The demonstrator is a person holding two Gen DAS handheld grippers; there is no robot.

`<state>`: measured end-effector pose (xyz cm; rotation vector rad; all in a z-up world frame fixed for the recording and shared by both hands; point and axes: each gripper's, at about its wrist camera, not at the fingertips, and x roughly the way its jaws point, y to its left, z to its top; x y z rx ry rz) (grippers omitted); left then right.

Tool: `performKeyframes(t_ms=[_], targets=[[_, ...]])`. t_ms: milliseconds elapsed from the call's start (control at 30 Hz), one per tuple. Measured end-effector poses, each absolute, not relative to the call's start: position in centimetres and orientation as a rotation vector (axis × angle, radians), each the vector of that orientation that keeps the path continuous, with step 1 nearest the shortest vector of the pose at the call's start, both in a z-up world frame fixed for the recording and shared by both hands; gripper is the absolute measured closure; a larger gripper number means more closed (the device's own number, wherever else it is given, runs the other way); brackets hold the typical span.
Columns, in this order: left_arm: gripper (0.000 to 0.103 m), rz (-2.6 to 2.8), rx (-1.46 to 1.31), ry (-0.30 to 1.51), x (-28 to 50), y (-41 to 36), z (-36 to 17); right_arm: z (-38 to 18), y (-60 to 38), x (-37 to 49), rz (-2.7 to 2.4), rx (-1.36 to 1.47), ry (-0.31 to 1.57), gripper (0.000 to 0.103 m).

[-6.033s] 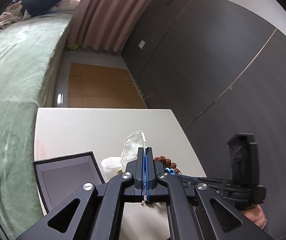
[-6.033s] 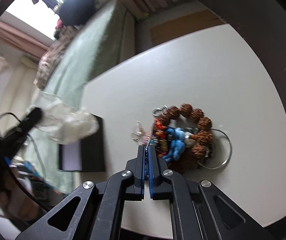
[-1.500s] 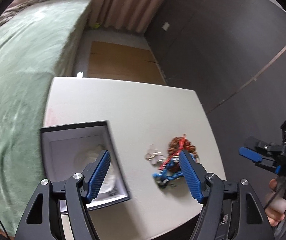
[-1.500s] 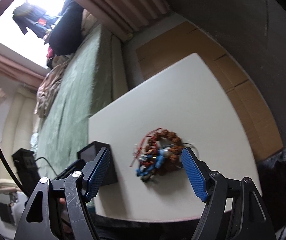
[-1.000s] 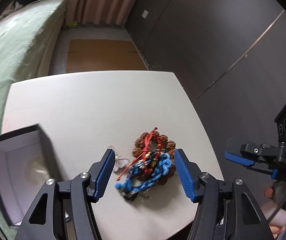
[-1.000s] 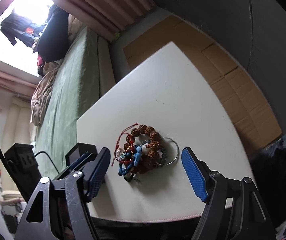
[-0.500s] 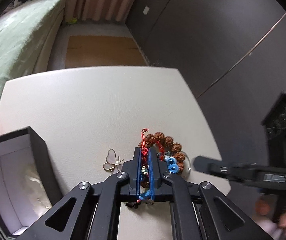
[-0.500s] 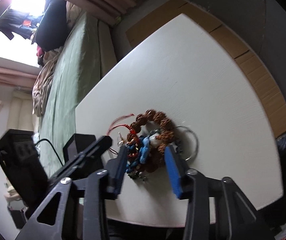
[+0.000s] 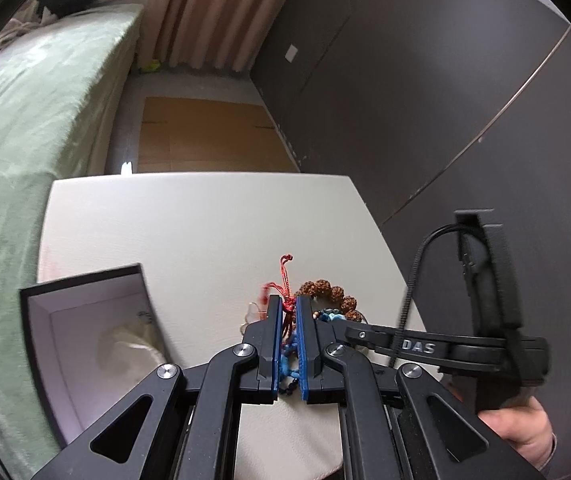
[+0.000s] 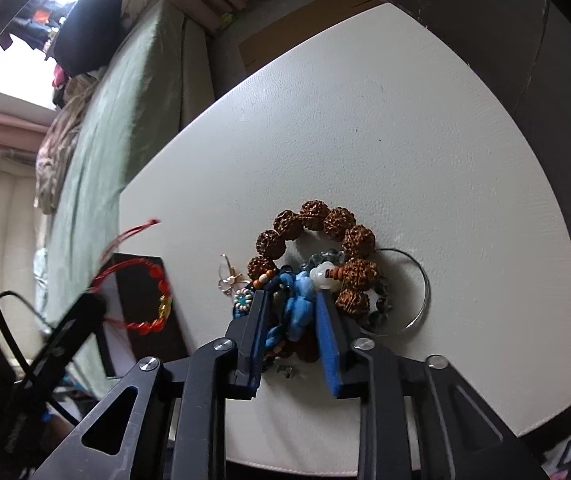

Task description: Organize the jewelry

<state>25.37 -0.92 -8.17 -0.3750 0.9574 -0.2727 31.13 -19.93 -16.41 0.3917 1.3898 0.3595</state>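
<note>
A tangle of jewelry lies on the white table [image 10: 365,120]: a brown bead bracelet [image 10: 317,220], a blue knotted cord bracelet [image 10: 299,304] and a silver bangle [image 10: 421,292]. My right gripper [image 10: 291,296] points down into the pile. Its jaws are closing, and the pads press on the blue cord bracelet between them. My left gripper [image 9: 290,300] is shut on a red cord bracelet [image 10: 153,304], which hangs off the table in front of the open black box [image 9: 85,320]. The red cord's ends [image 9: 285,264] stick up past the left fingertips.
A small wire earring [image 10: 227,280] lies left of the pile. The box holds a pale clear pouch [image 9: 129,348]. A green bed [image 9: 25,120] runs along the table's left side and dark wardrobe doors [image 9: 405,80] along the right. A hand [image 9: 525,428] grips the right tool.
The left gripper shut on the red cord bracelet and lifted it off the pile. The right gripper came down onto the pile and its jaws narrowed around the blue bracelet.
</note>
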Motion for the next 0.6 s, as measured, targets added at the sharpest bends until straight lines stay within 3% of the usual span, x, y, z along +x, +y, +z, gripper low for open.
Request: performKeyframes(t_ms=[600], targets=[[0.096,-0.187,-0.454,0.853,20.3,7.4,-5.5,-8.8,-17.0,28.2,0.526,0.448,1.158,0.093]])
